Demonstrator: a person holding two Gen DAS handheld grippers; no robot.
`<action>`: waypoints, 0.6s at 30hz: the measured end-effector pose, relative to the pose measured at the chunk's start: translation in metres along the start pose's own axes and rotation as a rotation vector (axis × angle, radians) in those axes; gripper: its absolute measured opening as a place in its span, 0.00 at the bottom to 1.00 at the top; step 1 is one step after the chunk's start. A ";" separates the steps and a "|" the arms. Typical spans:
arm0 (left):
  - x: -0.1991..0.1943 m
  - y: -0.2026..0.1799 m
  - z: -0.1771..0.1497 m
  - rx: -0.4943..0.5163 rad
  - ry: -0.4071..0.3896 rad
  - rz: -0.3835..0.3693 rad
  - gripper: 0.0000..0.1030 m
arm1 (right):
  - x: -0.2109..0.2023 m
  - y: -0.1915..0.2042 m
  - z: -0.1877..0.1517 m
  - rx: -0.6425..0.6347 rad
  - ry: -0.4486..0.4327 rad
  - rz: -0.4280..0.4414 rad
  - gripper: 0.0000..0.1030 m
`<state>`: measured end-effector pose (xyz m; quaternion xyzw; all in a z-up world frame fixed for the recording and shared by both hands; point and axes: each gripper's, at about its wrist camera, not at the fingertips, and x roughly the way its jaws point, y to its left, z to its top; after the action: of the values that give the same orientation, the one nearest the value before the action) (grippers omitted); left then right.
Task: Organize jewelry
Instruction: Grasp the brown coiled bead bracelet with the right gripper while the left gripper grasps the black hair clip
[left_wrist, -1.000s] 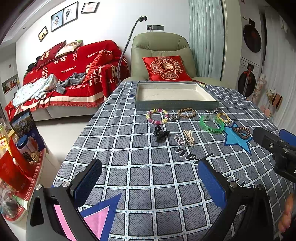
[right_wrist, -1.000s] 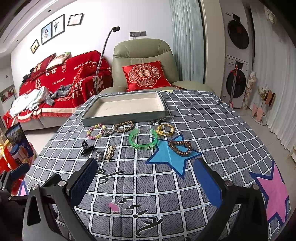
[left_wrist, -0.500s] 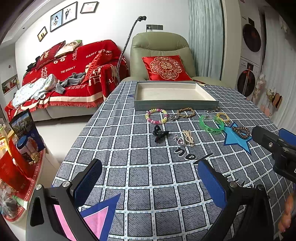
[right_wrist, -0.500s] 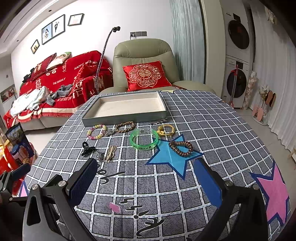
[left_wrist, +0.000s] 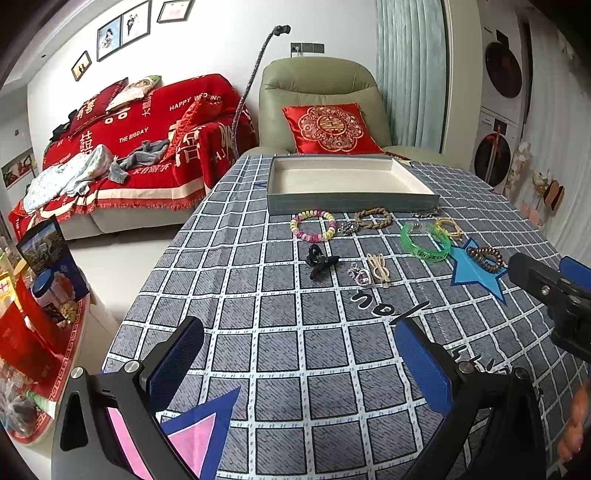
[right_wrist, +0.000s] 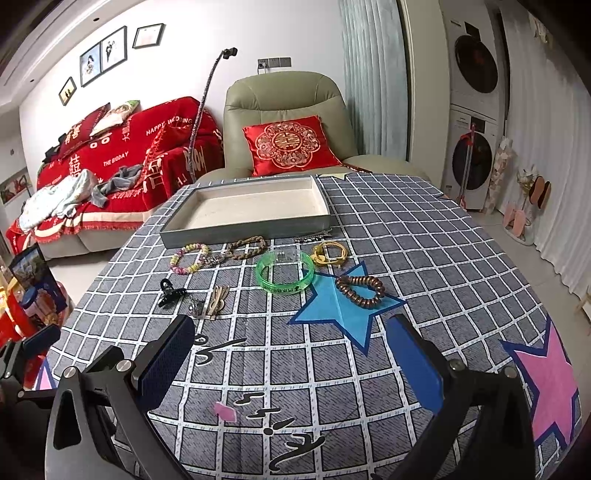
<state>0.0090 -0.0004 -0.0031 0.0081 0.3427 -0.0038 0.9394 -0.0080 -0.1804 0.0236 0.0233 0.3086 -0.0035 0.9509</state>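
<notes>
A: What writing is showing up?

B: The red sofa throw (left_wrist: 147, 140) is carrying "HAPPY WEDDING" and "THE BIGDAY" in white, beside large Chinese characters. The green bangle (right_wrist: 284, 272) is bearing dark print along its outer wall, too small to read. Black lettering is running across the checked cloth on the bench (right_wrist: 424, 236), but I cannot make it out.

A: And the tray?

B: The grey tray (left_wrist: 351, 202) is sitting at the far end of the bench with its pale lining bare; nothing is lying in it. All the jewelry is lying on the cloth just in front of it: a pastel bead bracelet (left_wrist: 313, 225), a braided brown bracelet (left_wrist: 373, 218), the green bangle, a yellow cord bracelet (right_wrist: 329, 253), and a brown coil bracelet (right_wrist: 360, 291) resting on the blue star. Nearer the cameras, a black claw clip (left_wrist: 320, 261), a small sparkly charm (left_wrist: 359, 274) and a beige hair clip (left_wrist: 378, 268) are lying close together.

A: The grippers?

B: The left gripper (left_wrist: 299, 365) is hovering above the cloth with its jaws spread wide, holding nothing. The right gripper (right_wrist: 291, 363) is doing the same, jaws wide and empty.
</notes>
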 end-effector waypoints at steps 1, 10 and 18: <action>0.003 0.001 0.002 0.000 0.009 -0.001 1.00 | 0.001 -0.001 0.001 0.000 0.004 -0.001 1.00; 0.038 0.014 0.019 0.000 0.099 -0.046 1.00 | 0.023 -0.036 0.012 0.046 0.089 -0.037 1.00; 0.079 0.020 0.038 0.017 0.177 -0.096 1.00 | 0.056 -0.072 0.025 0.108 0.175 -0.060 1.00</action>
<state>0.0938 0.0187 -0.0247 0.0001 0.4243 -0.0509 0.9041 0.0510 -0.2526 0.0079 0.0654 0.3903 -0.0465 0.9172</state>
